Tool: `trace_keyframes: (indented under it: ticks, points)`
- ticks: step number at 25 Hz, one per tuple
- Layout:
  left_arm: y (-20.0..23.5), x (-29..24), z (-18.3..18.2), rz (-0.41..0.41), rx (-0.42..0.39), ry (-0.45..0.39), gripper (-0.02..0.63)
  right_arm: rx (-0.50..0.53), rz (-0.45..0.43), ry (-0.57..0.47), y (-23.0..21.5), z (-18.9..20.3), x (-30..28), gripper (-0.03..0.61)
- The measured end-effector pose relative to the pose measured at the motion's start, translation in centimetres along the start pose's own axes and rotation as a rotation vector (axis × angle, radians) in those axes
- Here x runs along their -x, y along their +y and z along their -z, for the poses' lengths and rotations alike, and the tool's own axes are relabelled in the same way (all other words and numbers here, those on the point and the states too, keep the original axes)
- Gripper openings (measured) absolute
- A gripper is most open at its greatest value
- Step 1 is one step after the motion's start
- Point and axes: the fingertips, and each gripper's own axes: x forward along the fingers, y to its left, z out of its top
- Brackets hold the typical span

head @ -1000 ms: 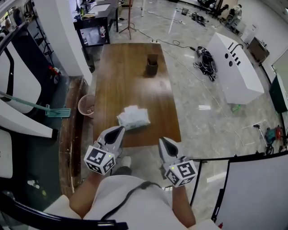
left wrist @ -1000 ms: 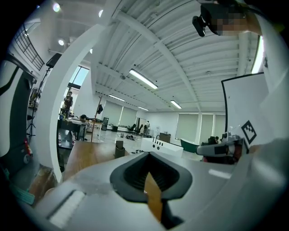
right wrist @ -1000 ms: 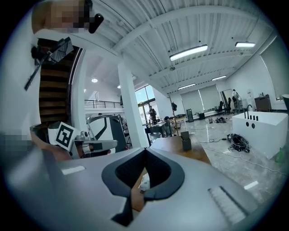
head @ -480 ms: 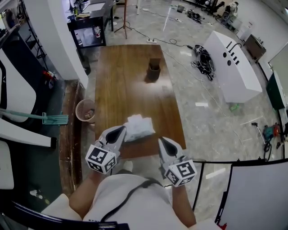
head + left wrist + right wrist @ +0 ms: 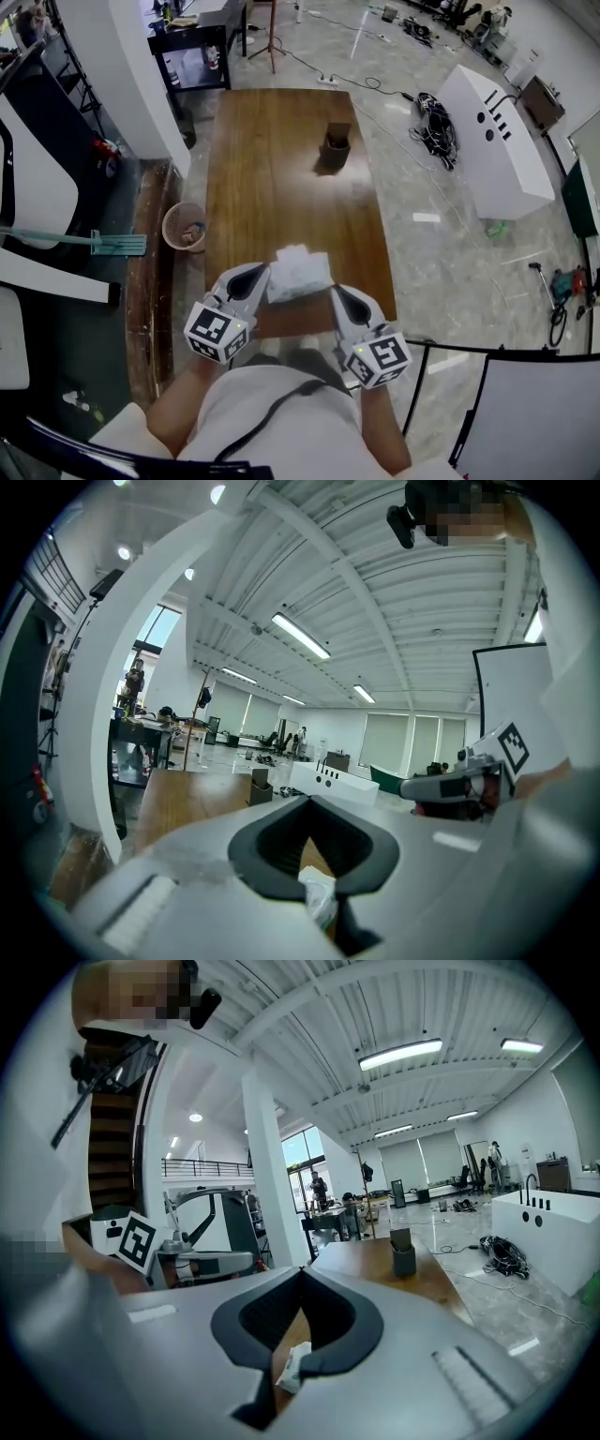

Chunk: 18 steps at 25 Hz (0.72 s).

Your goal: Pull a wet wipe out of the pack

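Down at the near end of the long wooden table (image 5: 272,159), the wet wipe pack (image 5: 300,272) lies flat close to the table's near edge, a crumpled white tuft standing up from its top. The left gripper (image 5: 255,274) sits just beside the pack's left side, and the right gripper (image 5: 341,294) is near its right corner, so the pack lies between the two tools. Whether either tip actually touches the pack cannot be told from above.

Seen along its own jaws, the left gripper (image 5: 305,801) is clenched: its tips meet at a point, with nothing caught between them. A bit of the pack (image 5: 319,894) shows only through the hollow behind the tips, lying on the wood. The right gripper (image 5: 300,1271) is likewise clenched and empty, its tips together, with a corner of the pack (image 5: 292,1363) visible through its hollow.

Farther along the table stands a dark cup (image 5: 337,148), upright and well apart from the pack. On the floor left of the table sits a round pink basket (image 5: 185,225), and to the right stands a white cabinet (image 5: 497,141)
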Motion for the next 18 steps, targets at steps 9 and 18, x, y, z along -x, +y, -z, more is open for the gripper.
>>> trace_keyframes:
  ticks: [9, 18]
  points:
    - [0.2, -1.9, 0.2, -0.077, -0.002, 0.020, 0.006, 0.015, -0.075, 0.036, -2.1, 0.4, -2.0, 0.003]
    - [0.6, -4.6, 1.7, -0.160, 0.041, 0.048, 0.006, 0.131, -0.194, 0.098, -4.6, 2.1, -5.0, 0.005]
